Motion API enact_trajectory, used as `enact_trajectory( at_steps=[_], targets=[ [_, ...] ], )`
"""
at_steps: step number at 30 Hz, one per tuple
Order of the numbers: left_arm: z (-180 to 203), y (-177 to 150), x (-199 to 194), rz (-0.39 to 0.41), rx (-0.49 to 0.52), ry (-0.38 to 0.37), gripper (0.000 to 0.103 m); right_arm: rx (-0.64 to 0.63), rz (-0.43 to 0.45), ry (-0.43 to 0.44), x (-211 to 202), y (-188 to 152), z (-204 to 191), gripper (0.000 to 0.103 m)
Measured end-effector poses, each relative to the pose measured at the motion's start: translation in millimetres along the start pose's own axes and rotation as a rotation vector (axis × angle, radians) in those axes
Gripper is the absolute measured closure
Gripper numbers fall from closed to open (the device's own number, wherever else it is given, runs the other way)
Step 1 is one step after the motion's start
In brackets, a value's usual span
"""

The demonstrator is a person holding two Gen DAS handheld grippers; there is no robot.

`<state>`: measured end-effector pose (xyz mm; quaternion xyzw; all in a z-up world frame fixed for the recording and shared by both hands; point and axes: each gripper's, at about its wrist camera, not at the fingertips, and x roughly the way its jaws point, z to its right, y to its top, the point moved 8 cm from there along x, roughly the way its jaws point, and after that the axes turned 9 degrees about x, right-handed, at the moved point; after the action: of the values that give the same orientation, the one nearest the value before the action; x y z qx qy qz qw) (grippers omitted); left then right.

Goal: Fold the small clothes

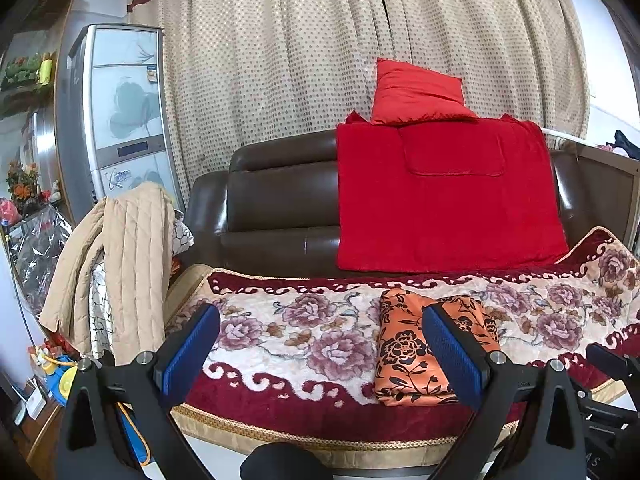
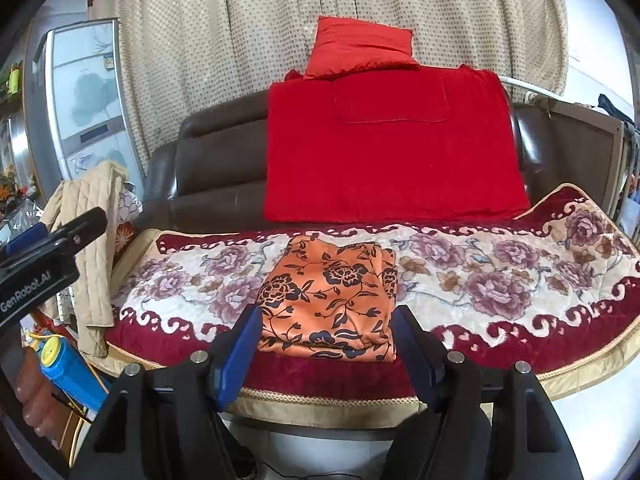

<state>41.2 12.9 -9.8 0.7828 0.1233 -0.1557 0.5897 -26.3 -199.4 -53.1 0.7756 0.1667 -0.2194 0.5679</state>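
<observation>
Both grippers, left and right, hover with jaws apart and empty before an orange cloth, apparently already folded, on the sofa cover

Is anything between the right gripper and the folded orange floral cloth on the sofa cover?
Nothing visible. The right gripper hangs open just short of the folded orange floral cloth, with only bare floral sofa cover between them. The left gripper sits off to the side.
</observation>
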Motion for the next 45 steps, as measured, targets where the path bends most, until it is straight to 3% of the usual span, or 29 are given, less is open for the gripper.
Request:
enact_trajectory(
  at_steps=[45],
  targets=[
    [-24, -21, 18, -0.026, -0.047, -0.039, 0.002, -0.036, 0.013, -0.056, 15, 4, -35, 0.032]
  ],
)
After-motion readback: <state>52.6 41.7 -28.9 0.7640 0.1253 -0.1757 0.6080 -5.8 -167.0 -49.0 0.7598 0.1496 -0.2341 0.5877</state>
